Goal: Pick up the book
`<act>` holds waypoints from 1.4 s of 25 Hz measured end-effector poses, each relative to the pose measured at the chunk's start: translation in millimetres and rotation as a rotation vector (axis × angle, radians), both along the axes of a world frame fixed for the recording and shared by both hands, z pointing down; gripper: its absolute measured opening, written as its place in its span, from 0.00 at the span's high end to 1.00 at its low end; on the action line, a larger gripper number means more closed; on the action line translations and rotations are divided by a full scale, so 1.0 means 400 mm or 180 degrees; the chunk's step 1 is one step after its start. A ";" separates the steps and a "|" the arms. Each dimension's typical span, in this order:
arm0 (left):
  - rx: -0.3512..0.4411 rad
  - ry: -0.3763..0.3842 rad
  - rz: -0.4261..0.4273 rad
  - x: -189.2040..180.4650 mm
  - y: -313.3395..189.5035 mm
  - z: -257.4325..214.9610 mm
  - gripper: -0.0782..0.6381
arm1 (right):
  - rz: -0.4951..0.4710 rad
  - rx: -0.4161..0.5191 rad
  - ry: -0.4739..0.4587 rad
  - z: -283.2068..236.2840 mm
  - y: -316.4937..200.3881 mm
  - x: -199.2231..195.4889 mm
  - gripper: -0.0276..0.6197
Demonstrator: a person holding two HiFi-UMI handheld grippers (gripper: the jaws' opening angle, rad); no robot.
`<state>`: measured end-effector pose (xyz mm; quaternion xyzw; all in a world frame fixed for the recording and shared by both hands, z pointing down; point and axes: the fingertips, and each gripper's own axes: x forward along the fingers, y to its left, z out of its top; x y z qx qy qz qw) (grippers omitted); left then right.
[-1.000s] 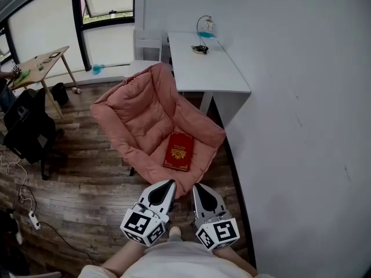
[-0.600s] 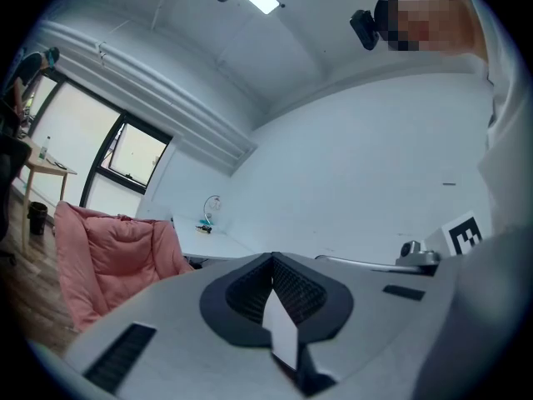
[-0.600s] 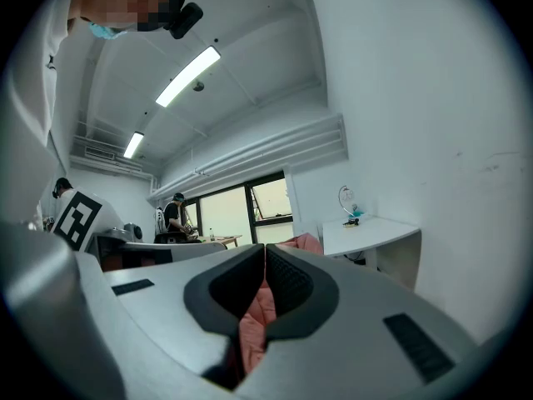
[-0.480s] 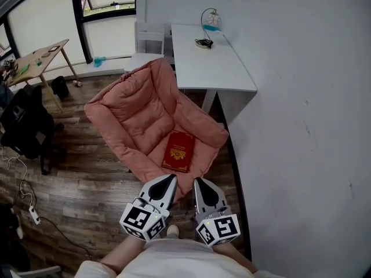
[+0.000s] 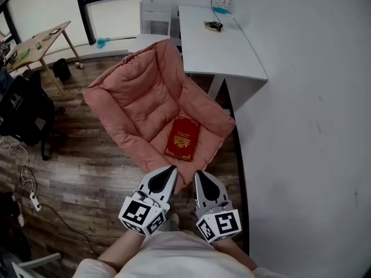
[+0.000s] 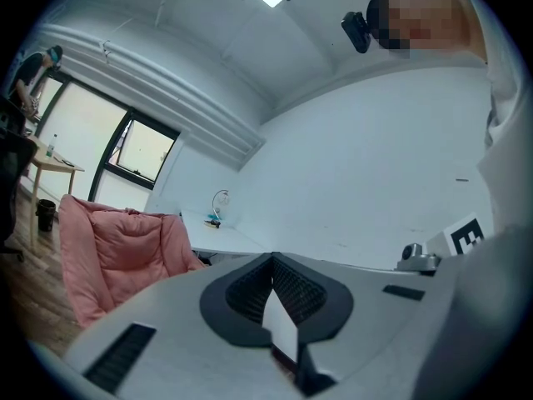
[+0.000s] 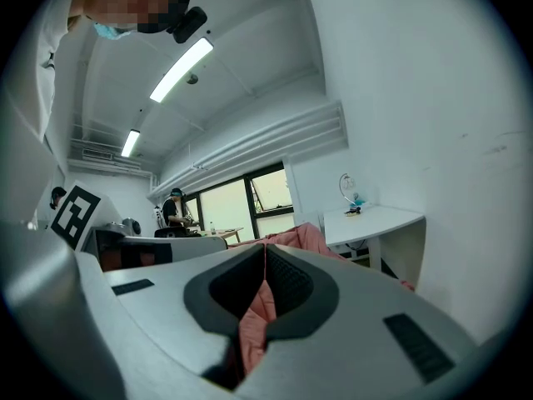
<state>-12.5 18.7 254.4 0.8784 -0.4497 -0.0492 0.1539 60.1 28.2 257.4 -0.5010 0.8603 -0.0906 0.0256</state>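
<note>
A red book (image 5: 183,138) with a gold emblem lies flat on the seat of a pink cushioned chair (image 5: 139,97). My left gripper (image 5: 170,170) and right gripper (image 5: 199,174) are side by side just short of the chair's front edge, below the book in the head view. Both are shut with nothing between the jaws. In the left gripper view (image 6: 271,261) the jaws meet tip to tip, with the pink chair (image 6: 117,244) off to the left. The right gripper (image 7: 264,250) also shows its jaws together, with the pink chair (image 7: 296,236) just beyond them. The book is hidden in both gripper views.
A white desk (image 5: 223,45) with a small lamp (image 5: 220,2) stands behind the chair against a white wall (image 5: 307,114). A wooden table (image 5: 35,42) and a black chair (image 5: 23,117) are at the left. A power strip and cable (image 5: 29,190) lie on the wood floor.
The chair and book have come closer to both grippers in the head view, and the view has shifted so the desk sits higher and further right.
</note>
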 end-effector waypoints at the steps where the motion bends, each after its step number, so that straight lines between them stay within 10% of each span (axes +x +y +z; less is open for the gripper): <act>1: -0.0008 0.0001 -0.0004 -0.004 -0.010 0.007 0.89 | 0.0005 -0.0008 0.0002 0.007 -0.009 -0.001 0.91; 35: -0.0374 -0.0261 0.0381 -0.010 -0.558 0.150 0.88 | 0.0480 -0.0257 0.0137 0.120 -0.534 0.006 0.91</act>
